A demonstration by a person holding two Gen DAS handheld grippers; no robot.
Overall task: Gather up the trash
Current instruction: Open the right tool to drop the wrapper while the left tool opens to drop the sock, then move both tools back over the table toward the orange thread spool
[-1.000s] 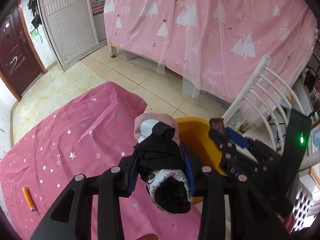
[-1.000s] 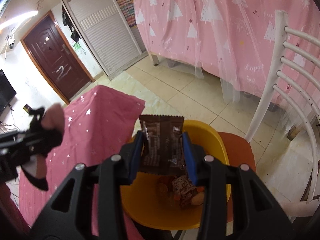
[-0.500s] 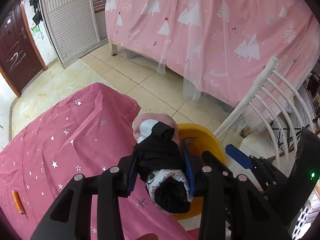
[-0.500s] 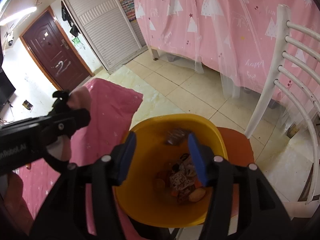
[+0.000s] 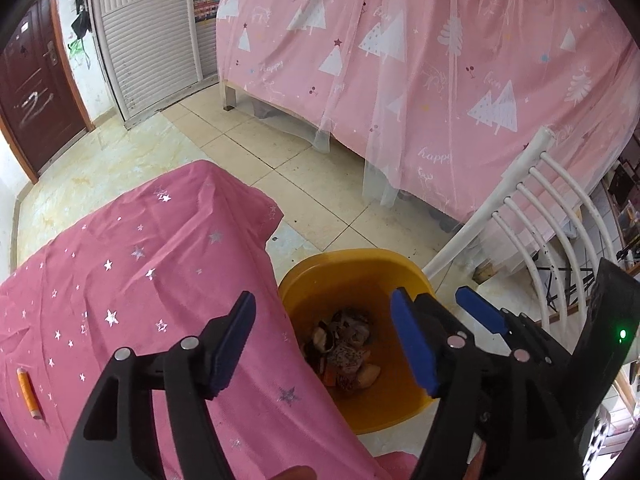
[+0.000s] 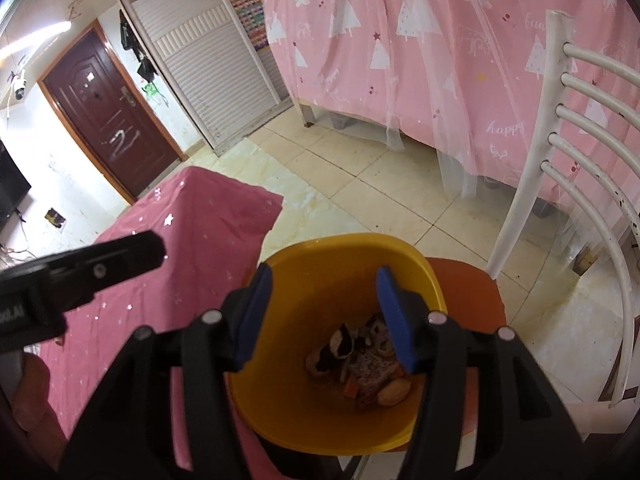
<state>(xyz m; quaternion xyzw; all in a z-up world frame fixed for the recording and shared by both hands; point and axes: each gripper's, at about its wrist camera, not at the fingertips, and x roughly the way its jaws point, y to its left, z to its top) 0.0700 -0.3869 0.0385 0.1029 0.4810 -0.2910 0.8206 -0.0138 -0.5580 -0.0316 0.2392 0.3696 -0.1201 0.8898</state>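
Pink star-print cloth covers the table [image 5: 132, 280]; tiled floor and a pink tree-print curtain [image 5: 440, 60] sit behind. Yellow bin [image 6: 340, 252] stands on the orange seat of a white chair [image 6: 560, 184], just beside the table edge. Change: half a second ago the left tongs [image 5: 324, 340] clamped a black-and-white sock bundle; now they are spread wide with nothing between the pads, poised above the bin. Right tongs [image 6: 324, 316] also wide apart and empty, over the bin; their brown wrapper went in a moment earlier. Trash pile [image 6: 360, 364] lies at the bin bottom, wrappers and dark bits, sock not clearly separable. Judgement: both drops done. An orange pencil-like stick [image 5: 28, 394] remains on the cloth, likely next pickup.
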